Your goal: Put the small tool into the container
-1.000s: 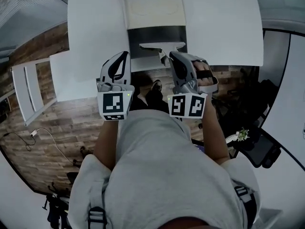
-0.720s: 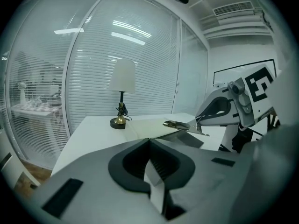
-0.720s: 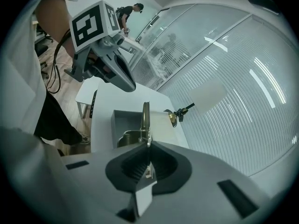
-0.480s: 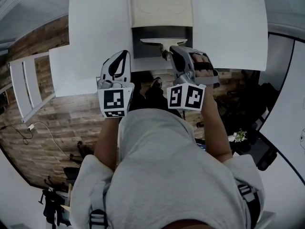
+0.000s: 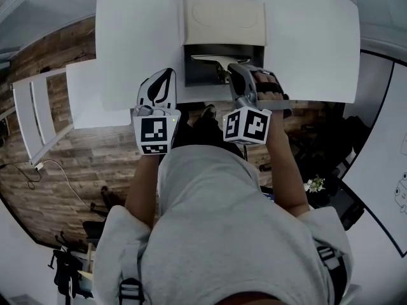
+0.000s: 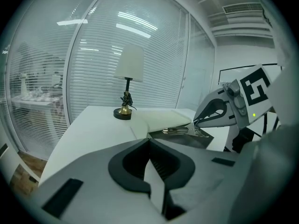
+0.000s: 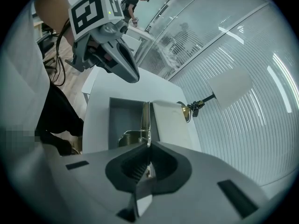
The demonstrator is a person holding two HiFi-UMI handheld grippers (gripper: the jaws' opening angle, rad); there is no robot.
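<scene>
Right gripper [image 5: 231,70] pinches thin silvery metal tool [image 5: 208,60] over dark open box [image 5: 196,76].
Left gripper [image 5: 166,72]: jaws pressed together, empty, beside box on white table [image 5: 127,43].

Readable words, numbers, brands: none.
Left cube [image 5: 154,134], on left tool [image 5: 166,75]: black-and-white square marker patterns, no letters.
Right cube [image 5: 248,126], on right tool [image 5: 232,70]: like marker patterns, no digits.
White panel [image 5: 397,189], far right: faint line marks, too small to read.

Office, glass partition walls [image 6: 93,55] with blinds, white table [image 5: 305,43], table lamp [image 6: 128,80], wood floor [image 5: 82,170]
</scene>
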